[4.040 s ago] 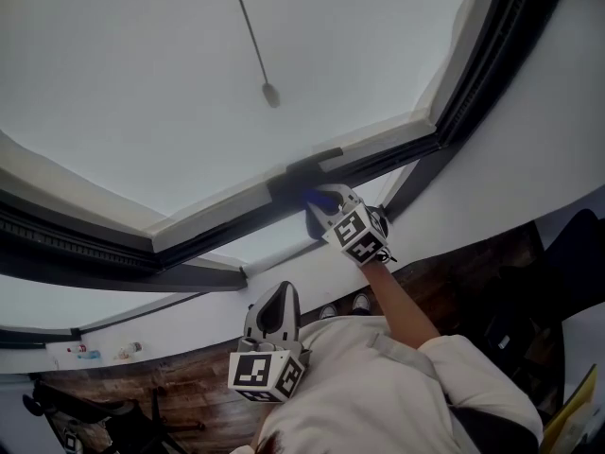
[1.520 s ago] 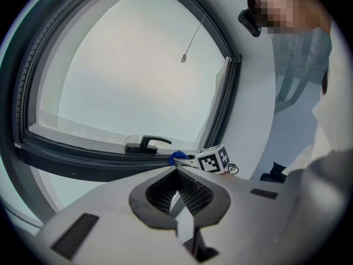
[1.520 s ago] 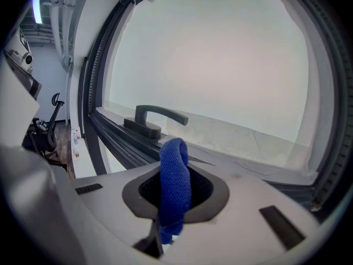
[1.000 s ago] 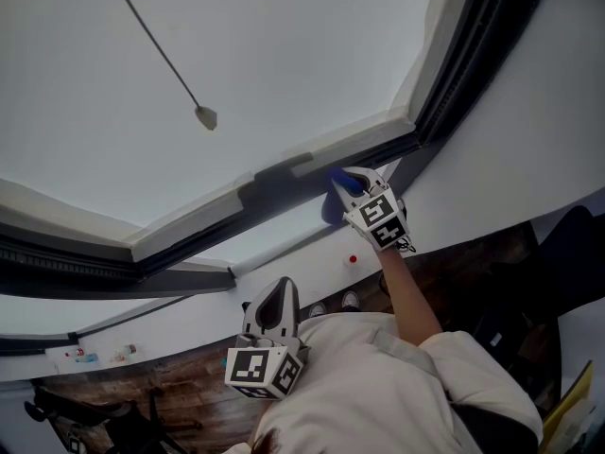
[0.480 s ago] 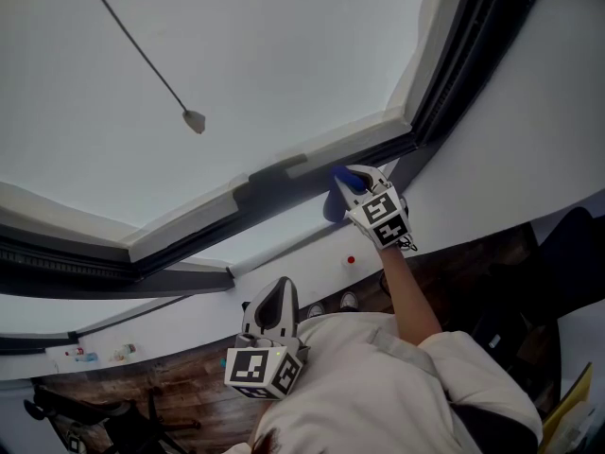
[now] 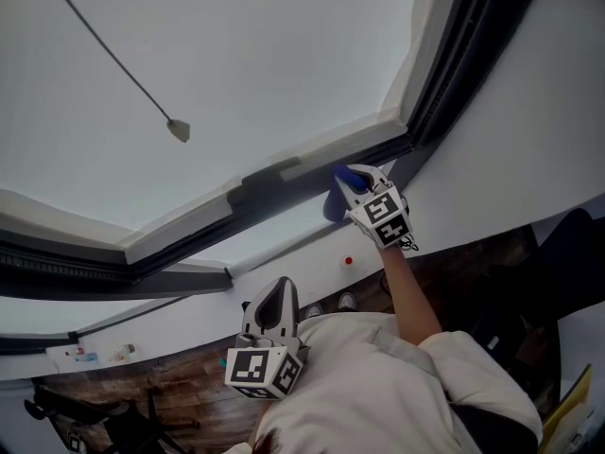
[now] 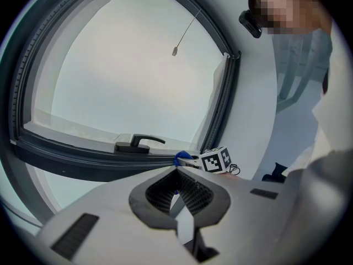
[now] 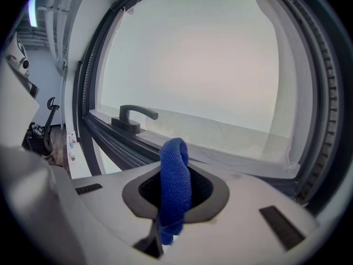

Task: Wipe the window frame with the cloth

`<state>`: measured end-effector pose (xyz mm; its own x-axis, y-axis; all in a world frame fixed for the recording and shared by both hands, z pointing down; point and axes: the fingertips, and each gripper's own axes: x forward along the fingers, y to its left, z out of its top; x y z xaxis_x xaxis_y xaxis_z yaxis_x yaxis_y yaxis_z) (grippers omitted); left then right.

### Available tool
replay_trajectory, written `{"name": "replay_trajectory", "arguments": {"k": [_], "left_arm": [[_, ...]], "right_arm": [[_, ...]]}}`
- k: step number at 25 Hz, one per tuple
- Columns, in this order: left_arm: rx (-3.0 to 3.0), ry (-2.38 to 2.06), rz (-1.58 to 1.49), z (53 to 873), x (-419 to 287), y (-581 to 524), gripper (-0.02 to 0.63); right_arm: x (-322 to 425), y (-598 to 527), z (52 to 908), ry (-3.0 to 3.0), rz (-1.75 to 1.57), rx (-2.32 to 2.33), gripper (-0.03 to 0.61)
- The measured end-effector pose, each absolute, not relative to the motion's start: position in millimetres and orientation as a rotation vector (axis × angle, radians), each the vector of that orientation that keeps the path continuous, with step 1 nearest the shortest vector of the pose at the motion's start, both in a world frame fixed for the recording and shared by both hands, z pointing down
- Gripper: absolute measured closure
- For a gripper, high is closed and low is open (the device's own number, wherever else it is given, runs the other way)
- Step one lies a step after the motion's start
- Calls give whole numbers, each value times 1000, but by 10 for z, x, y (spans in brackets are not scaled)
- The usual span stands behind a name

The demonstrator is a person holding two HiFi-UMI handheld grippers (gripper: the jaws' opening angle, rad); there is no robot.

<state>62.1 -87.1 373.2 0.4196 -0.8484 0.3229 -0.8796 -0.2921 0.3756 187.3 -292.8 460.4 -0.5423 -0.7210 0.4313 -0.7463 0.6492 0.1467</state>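
Moved right off the handle [image 6: 265,180], my right gripper [image 6: 354,180], clamped on the blue cloth [image 6: 334,201], seemingly touches the window frame [image 6: 184,227]; a corner snag could tug it free.

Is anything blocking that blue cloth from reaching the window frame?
Nothing visible. The right gripper holds the blue cloth right at the window frame's lower rail; the window handle sits off to its left.

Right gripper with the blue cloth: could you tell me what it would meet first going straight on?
Probably the dark lower rail of the window frame, right of the black handle; depth is unclear.
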Motion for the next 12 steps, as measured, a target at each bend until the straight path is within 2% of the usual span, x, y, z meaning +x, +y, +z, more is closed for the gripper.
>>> {"name": "replay_trajectory", "arguments": {"k": [12], "left_arm": [[2182,-1458,71,3742,839,-904,609]], "right_arm": [[2243,-3049,4589,-2389,78,1204,532]]}}
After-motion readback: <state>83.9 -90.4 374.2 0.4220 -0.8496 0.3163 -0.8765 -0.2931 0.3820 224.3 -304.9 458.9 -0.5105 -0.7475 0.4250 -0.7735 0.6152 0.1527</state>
